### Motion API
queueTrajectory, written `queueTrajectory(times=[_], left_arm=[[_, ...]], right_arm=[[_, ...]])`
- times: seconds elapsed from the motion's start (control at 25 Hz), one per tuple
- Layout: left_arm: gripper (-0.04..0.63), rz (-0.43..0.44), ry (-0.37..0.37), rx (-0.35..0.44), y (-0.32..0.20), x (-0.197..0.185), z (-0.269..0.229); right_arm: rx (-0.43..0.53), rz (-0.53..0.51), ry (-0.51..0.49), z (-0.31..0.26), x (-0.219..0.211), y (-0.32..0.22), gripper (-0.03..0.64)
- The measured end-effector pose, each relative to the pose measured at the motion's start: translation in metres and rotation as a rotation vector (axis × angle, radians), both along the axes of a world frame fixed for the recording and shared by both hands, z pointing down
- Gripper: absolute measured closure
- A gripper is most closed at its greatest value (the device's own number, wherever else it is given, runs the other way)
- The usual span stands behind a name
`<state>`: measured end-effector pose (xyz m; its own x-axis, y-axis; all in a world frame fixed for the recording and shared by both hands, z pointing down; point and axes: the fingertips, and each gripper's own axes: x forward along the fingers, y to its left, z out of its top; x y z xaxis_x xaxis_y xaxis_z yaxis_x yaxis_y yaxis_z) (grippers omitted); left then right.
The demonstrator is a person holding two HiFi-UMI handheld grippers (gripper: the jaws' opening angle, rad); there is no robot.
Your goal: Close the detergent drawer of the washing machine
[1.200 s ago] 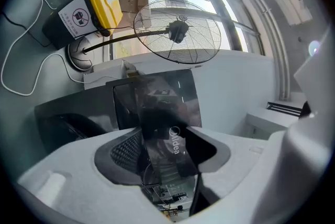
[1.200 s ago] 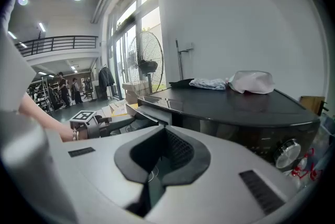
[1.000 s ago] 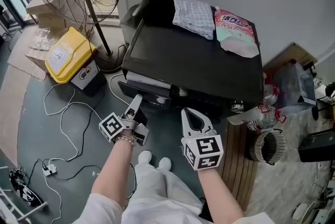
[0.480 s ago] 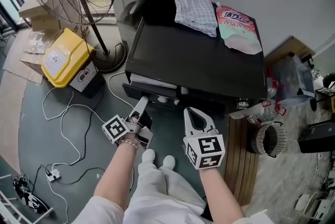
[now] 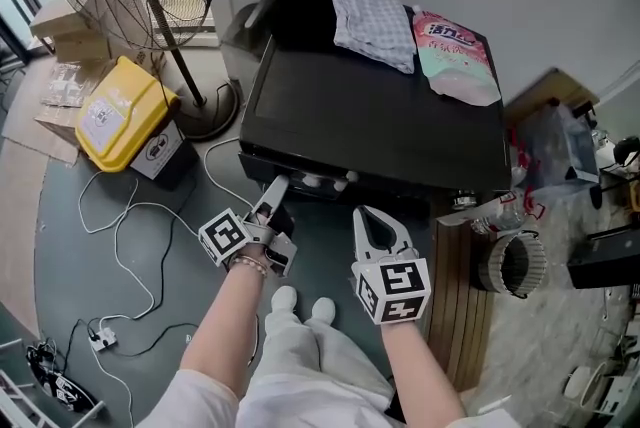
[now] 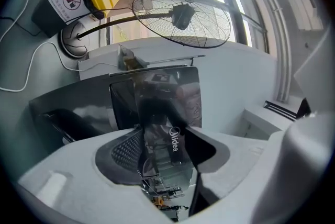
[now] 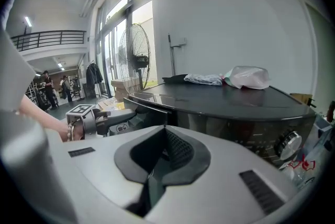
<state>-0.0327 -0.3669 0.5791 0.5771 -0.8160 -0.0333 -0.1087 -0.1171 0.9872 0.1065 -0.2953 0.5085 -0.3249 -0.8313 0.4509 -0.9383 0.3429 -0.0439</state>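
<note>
Left gripper (image 5: 274,190) is clamping the detergent drawer (image 6: 174,148) front, just left of centre in the head view. The drawer is sitting nearly flush in the washing machine (image 5: 380,116). Right gripper (image 5: 365,216) is hanging pinched together, empty. The closing push looks near its end. Next: seat it fully, then let go.

Left gripper (image 5: 275,190) and right gripper (image 5: 373,219) are pale grey (black-and-white marker cubes (image 5: 392,291)); trousers (image 5: 300,366) and shoes (image 5: 276,299) white.

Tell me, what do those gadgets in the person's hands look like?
Both the left gripper and right gripper are pale grey two-jaw tools with dark textured pads inside, each carrying a white cube of black square markers. A bracelet circles the left wrist.
</note>
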Motion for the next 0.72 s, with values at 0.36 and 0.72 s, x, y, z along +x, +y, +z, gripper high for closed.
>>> queueTrajectory(times=[0.36, 0.72], left_arm=[[0.344, -0.005, 0.025, 0.040, -0.0092, 0.0025, -0.0046], [0.338, -0.016, 0.034, 0.051, -0.0120, 0.0031, -0.0027]], right_arm=[[-0.009, 0.007, -0.004, 0.0058, 0.0048, -0.0060, 0.617], [-0.015, 0.001, -0.002, 0.0095, 0.0085, -0.0107, 0.617]])
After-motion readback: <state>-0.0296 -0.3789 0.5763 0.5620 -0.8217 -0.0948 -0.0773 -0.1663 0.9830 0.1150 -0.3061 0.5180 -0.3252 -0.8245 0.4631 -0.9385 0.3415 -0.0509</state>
